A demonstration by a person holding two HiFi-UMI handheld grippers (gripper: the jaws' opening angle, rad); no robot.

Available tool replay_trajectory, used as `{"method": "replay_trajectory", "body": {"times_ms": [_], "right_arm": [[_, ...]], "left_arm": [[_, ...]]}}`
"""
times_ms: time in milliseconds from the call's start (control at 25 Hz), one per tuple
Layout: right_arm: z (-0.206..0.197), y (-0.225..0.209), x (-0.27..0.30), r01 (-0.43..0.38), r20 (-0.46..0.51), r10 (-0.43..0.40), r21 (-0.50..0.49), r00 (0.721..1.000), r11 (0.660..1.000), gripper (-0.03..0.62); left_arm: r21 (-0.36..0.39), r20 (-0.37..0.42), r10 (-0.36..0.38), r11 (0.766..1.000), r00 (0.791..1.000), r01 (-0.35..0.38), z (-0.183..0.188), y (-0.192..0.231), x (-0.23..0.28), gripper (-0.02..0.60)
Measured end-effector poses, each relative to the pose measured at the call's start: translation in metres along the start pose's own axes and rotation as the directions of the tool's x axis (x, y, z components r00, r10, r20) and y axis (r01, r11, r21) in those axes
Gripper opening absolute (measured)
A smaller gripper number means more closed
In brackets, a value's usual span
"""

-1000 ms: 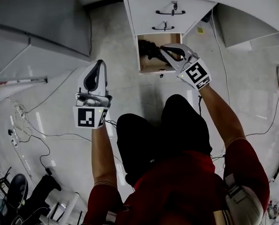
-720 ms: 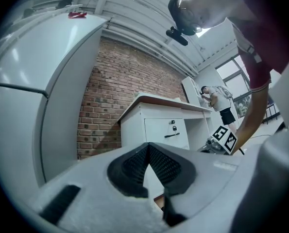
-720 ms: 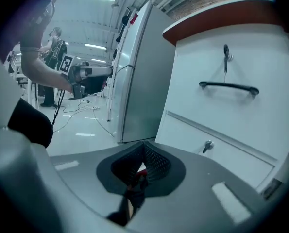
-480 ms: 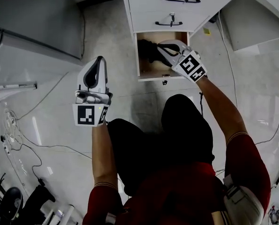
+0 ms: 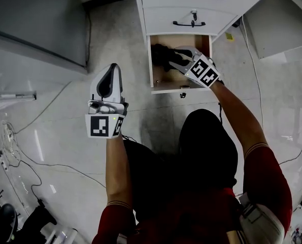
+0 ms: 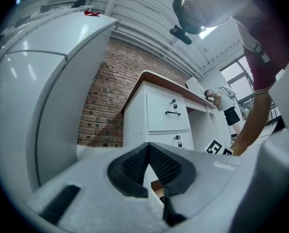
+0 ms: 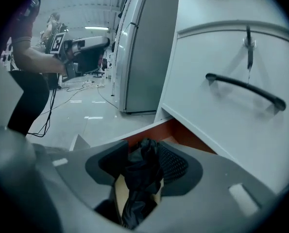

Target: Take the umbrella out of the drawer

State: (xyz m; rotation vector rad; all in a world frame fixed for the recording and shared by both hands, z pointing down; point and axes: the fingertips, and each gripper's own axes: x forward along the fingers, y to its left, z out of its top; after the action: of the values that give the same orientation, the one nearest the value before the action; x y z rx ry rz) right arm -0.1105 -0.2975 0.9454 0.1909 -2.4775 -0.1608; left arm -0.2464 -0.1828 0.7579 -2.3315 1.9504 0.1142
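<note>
Right gripper [image 7: 142, 161] jaws are opening astride the folded black umbrella [image 7: 138, 181] in the drawer [image 5: 152, 72]. Left gripper [image 6: 148, 152] closed, empty. Umbrella likely light, soft-skinned, slippery; clamp mid-body.

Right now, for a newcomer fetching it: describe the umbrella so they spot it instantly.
Find the white drawer cabinet; one drawer below its two shut ones stands pulled open. Inside lies the umbrella, a folded black bundle between the right tool's opening jaws, the only dark thing there.

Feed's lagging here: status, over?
Left gripper shut, empty. Right gripper opening in drawer, umbrella between its jaws, not gripped yet. Nothing blocking.
</note>
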Motion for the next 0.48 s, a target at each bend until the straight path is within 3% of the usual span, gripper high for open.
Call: {"method": "replay_trajectory", "body": {"times_ms": [280, 480], "right_arm": [[-0.040, 0.004, 0.039, -0.033, -0.106, 0.034, 0.009, 0.994, 0.999, 0.338], [-0.062, 0.005, 0.061, -0.050, -0.145, 0.054, 0.028, 0.988, 0.998, 0.389]], "left_arm": [[0.008, 0.016, 0.025, 1.000, 1.000, -0.025, -0.007, 0.000, -0.005, 0.003], [0.025, 0.015, 0.033, 0.999, 0.999, -0.034, -0.009, 0.002, -0.004, 0.003]]}}
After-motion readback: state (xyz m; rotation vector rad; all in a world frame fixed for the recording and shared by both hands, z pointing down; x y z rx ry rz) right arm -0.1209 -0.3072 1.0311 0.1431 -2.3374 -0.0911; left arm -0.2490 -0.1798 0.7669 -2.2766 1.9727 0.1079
